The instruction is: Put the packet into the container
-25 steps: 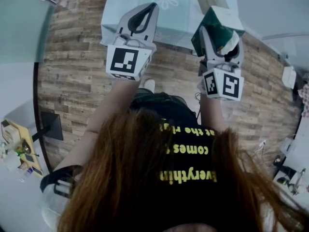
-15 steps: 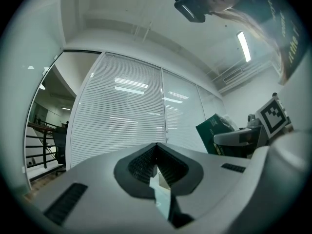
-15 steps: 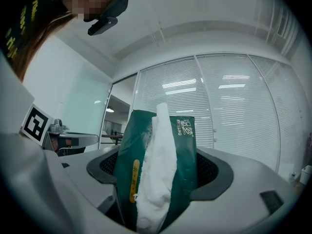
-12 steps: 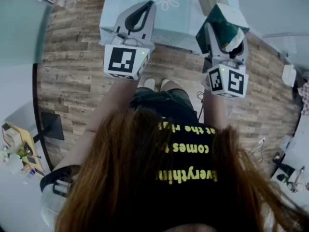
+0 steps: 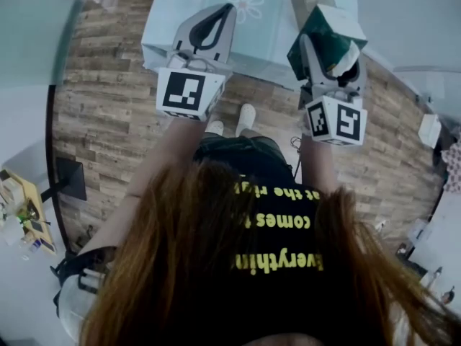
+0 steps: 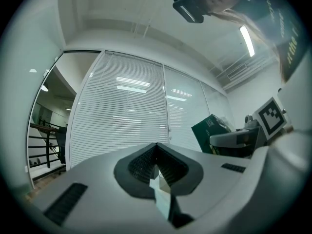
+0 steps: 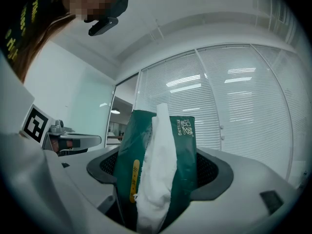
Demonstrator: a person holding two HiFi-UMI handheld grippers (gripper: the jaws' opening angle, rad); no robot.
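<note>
Packet (image 5: 322, 32): clamped in right hand-held gripper (image 7: 157, 156), now carried nearer the counter (image 5: 180, 9) than a second ago; placement pending. Left hand-held gripper (image 6: 157, 149): jaws together, empty.

Green packet (image 7: 158, 167), white tissue protruding, upright

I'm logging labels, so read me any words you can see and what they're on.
"Everythin", "comes": yellow, upside down on the shirt; rest cut off.
White brand print on the packet: too blurred to read.
Marker cubes: patterns only, no words.
</note>
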